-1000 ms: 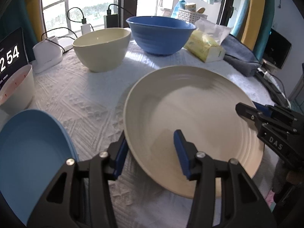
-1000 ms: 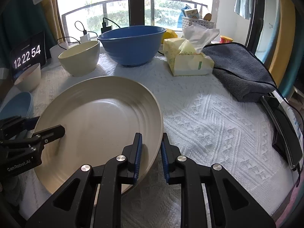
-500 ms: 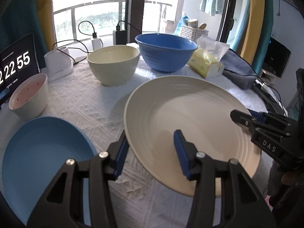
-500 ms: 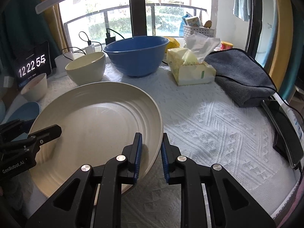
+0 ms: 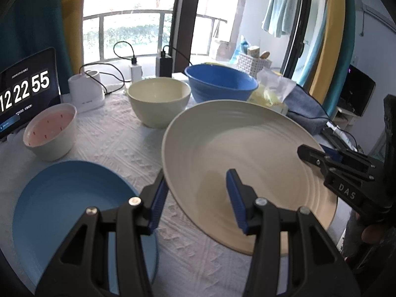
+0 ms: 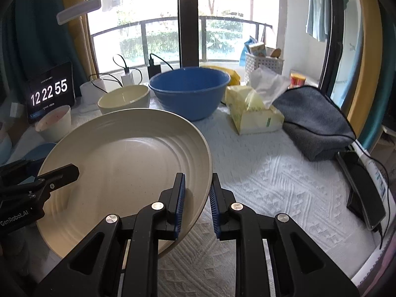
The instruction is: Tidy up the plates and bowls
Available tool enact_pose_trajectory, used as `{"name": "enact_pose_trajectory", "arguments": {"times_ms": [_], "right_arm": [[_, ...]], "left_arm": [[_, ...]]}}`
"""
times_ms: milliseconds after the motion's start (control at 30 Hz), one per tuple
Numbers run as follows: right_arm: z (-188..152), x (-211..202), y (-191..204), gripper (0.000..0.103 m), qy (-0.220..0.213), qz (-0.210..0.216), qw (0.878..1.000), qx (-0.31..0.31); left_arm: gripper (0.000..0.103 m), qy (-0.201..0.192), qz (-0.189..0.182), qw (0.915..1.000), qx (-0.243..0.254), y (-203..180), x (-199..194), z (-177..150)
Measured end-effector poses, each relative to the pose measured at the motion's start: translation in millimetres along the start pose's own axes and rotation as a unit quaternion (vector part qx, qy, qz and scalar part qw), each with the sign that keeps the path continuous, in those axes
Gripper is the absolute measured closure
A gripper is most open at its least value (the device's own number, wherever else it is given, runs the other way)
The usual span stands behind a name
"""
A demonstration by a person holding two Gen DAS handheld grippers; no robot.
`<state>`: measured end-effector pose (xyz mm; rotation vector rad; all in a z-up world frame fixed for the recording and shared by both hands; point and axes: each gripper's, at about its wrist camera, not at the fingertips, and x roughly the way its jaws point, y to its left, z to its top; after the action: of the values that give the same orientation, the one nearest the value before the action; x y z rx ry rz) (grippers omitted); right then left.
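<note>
Raised: cream plate [image 6: 128, 153] between both tools.

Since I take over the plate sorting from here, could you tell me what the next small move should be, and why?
Probably carry the cream plate sideways over the blue plate and lower it there. Both the left gripper and the right gripper clamp its rim on opposite sides, it hangs tilted above the tablecloth, and the blue plate lies bare beside it.
</note>
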<state>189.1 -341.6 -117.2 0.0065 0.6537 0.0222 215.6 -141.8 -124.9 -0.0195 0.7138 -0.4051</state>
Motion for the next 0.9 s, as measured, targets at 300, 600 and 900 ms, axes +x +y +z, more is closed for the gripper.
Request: {"name": "enact_pose_trajectory", "arguments": {"times_ms": [300, 600, 900], "right_arm": [[10, -9, 15, 0.082, -0.014, 0.007, 1.000, -0.012], [15, -12, 32, 0.081, -0.019, 0.022, 0.999, -0.019], [19, -8, 50, 0.081, -0.016, 0.038, 0.999, -0.030]], "left_arm": [[0.055, -0.023, 0.004, 0.9997, -0.012, 12, -22, 3], [0.055, -0.034, 0.013, 0.9989, -0.028, 26, -36, 4], [0.055, -0.039, 0.024, 0.9980, -0.044, 43, -46, 1]]}}
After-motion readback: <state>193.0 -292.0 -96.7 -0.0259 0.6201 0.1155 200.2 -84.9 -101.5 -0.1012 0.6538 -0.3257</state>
